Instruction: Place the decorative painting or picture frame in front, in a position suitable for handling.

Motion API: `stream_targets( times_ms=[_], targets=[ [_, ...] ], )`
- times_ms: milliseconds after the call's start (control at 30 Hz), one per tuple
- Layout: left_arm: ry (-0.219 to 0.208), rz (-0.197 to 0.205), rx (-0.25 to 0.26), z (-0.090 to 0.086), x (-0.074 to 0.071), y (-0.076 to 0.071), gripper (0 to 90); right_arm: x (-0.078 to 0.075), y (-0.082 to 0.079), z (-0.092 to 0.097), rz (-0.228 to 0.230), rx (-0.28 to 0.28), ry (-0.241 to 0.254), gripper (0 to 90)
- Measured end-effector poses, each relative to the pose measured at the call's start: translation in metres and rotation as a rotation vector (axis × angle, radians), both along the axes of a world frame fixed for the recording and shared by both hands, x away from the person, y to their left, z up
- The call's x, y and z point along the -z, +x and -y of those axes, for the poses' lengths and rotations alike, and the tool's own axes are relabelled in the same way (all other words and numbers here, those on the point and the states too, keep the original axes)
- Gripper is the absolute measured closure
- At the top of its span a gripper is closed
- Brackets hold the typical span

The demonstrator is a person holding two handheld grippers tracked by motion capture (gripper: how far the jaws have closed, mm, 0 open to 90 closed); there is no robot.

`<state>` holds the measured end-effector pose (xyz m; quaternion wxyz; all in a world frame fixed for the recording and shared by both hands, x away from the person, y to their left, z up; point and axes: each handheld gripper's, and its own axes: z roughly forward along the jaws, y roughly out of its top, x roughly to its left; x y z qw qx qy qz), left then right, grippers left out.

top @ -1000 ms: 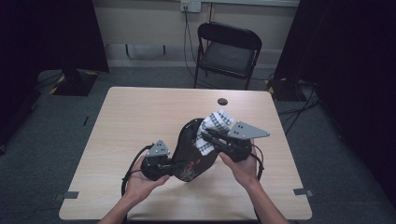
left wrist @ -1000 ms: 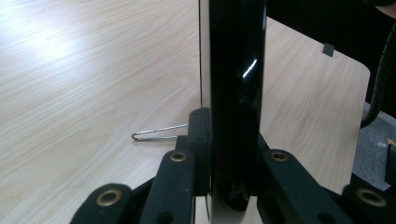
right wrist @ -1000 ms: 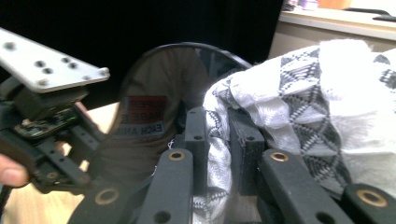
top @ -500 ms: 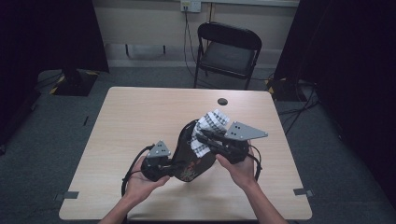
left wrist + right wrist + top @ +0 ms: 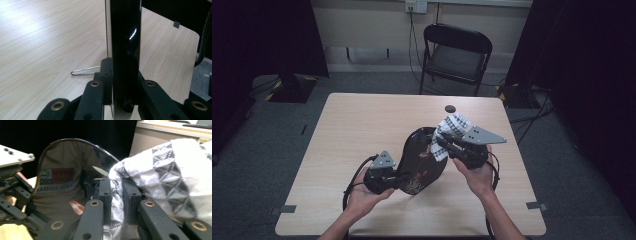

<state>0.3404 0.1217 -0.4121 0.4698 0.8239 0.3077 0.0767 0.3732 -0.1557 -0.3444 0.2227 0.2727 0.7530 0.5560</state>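
Note:
A black oval mirror (image 5: 419, 155) stands tilted on edge above the table, with a floral pattern on its back near the bottom. My left gripper (image 5: 394, 181) is shut on its lower rim. In the left gripper view the glossy mirror edge (image 5: 125, 50) runs upright between the jaws of the left gripper (image 5: 122, 72), and a thin wire stand (image 5: 83, 70) sticks out beside it. My right gripper (image 5: 442, 145) is shut on a white and grey patterned cloth (image 5: 454, 125), held against the mirror's upper face. The mirror glass (image 5: 62, 175) reflects a shirt beside the cloth (image 5: 162, 170) in the right gripper (image 5: 117, 187).
A pale wooden table (image 5: 362, 125) carries a small dark round disc (image 5: 450, 108) near its far edge. A black folding chair (image 5: 457, 50) stands behind the table. Dark curtains hang on both sides, and cables trail on the floor at the right.
The right gripper and its cloth have shifted only slightly against the mirror. The left hand and the mirror have stayed put.

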Motion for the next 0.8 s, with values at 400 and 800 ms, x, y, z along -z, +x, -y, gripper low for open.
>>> stream_targets(
  times_ms=[400, 800],
  targets=[
    [0.004, 0.004, -0.002, 0.0, 0.001, -0.002, 79.9, -0.008, -0.012, -0.018, -0.014, -0.134, 0.017, 79.6],
    [0.017, 0.01, 0.003, 0.001, 0.0, -0.001, 79.6, 0.001, 0.005, 0.006, -0.032, -0.024, -0.004, 79.4]
  ],
)
